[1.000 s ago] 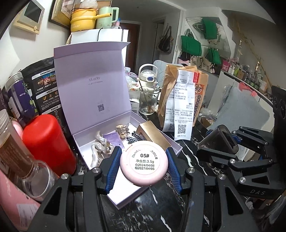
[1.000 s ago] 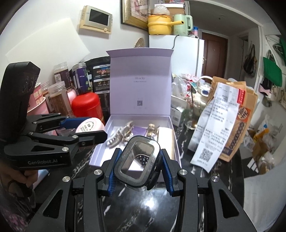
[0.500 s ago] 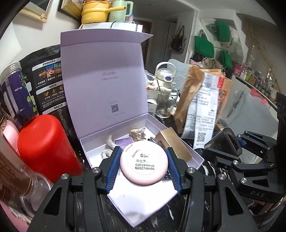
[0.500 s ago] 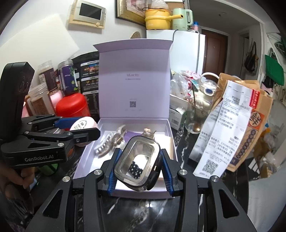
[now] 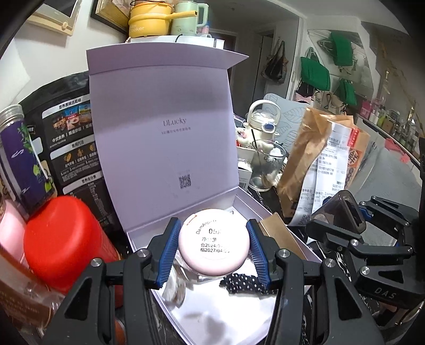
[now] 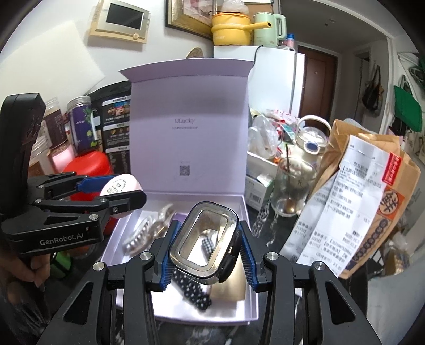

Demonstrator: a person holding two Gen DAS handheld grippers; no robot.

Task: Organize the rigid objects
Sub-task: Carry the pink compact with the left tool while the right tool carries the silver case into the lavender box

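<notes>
My left gripper (image 5: 213,245) is clamped on the round pink compact (image 5: 214,249), held over the open lilac box (image 6: 186,122) on the dark counter (image 6: 265,228). My right gripper (image 6: 203,245) grips the clear rectangular case (image 6: 204,240) above the box's near edge, over a polka-dot band (image 6: 192,289) beside a hair claw (image 6: 144,236).

A white wall (image 6: 53,66) carried a small intercom screen (image 6: 119,22) and a framed picture (image 6: 186,18). A white fridge (image 6: 276,79) stood beside a dark door (image 6: 318,77) (green bags (image 5: 314,73) hung further right).
</notes>
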